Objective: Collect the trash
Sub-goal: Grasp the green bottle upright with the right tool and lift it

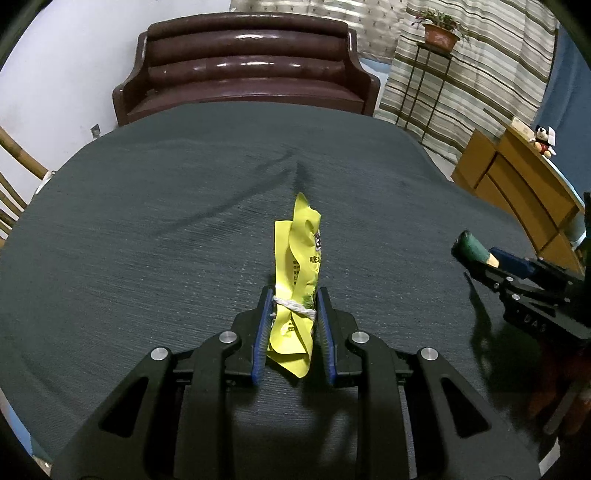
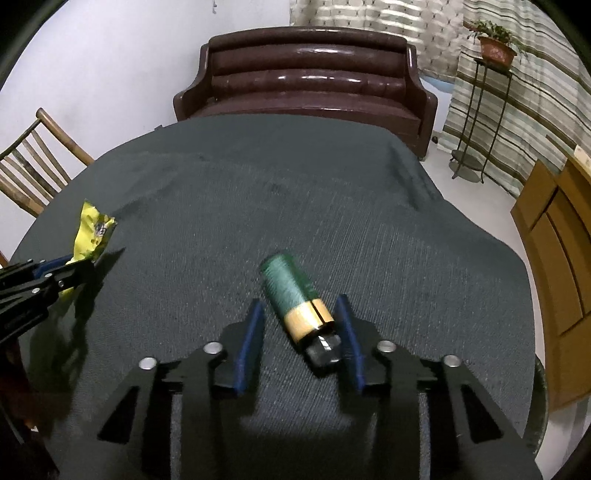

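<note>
We hold one gripper in each hand above a round table [image 1: 147, 221] with a dark grey cloth.

The left gripper [image 1: 294, 295] pinches a yellow wrapper [image 1: 299, 266]. A white string [image 1: 295, 306] is tied around the wrapper, and the blue pads [image 1: 258, 332] press on it from both sides at this tied part. The wrapper stands up between the fingers, with its crumpled top pointing away from us. In the right wrist view we see the same wrapper [image 2: 92, 232] at the left edge of the table, sticking out of the left gripper [image 2: 79, 264].

The right gripper [image 2: 299, 306] has a spool [image 2: 291, 295] between its fingers. The spool has green thread on its far part and a tan band nearer to us, and its dark end lies deep between the fingers. It is tilted, and the tan band and the dark end touch the right pad [image 2: 347, 332]. The left pad stands apart from it, so we cannot tell if the spool is really pinched. In the left wrist view the spool [image 1: 471, 249] sticks out of the right gripper [image 1: 484, 264] at the right side.

Behind the table stands a brown sofa [image 1: 243, 62]. A plant pot [image 1: 439, 33] sits on a thin stand by striped curtains [image 1: 498, 74].
</note>
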Demonstrator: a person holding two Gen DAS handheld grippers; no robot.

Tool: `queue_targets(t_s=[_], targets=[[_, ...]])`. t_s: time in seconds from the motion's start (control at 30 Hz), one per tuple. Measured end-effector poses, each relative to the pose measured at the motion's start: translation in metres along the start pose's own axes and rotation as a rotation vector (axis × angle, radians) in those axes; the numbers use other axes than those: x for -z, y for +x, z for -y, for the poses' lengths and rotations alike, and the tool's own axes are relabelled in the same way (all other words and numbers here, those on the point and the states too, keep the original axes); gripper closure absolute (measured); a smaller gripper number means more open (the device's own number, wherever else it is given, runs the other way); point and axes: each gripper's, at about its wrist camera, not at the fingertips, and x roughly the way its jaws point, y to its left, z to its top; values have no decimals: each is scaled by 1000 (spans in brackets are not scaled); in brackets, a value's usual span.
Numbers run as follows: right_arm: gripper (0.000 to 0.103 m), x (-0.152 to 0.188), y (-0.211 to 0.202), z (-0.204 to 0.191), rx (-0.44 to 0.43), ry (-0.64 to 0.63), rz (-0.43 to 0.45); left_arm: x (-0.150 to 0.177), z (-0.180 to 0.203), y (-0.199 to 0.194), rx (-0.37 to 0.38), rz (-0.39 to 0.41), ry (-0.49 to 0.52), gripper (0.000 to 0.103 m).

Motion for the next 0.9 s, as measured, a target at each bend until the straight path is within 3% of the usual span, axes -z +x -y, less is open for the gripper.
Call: queue_targets(t_s=[0.07, 0.3, 0.47, 0.73, 0.9], targets=[[78, 2, 0, -3, -7, 4, -5, 1, 1, 0, 6, 0, 4, 80], [78, 9, -6, -2, -35, 43, -16, 1, 10, 0, 24, 3, 20, 80], [62, 5, -4, -1, -27, 52, -8, 1, 9, -1, 19, 10, 16, 80], [62, -6, 6, 0, -7, 67, -2, 0, 7, 1, 7, 15, 5, 80], [77, -3, 8, 1, -6, 61, -15, 0, 9, 2, 4, 16, 7, 80]])
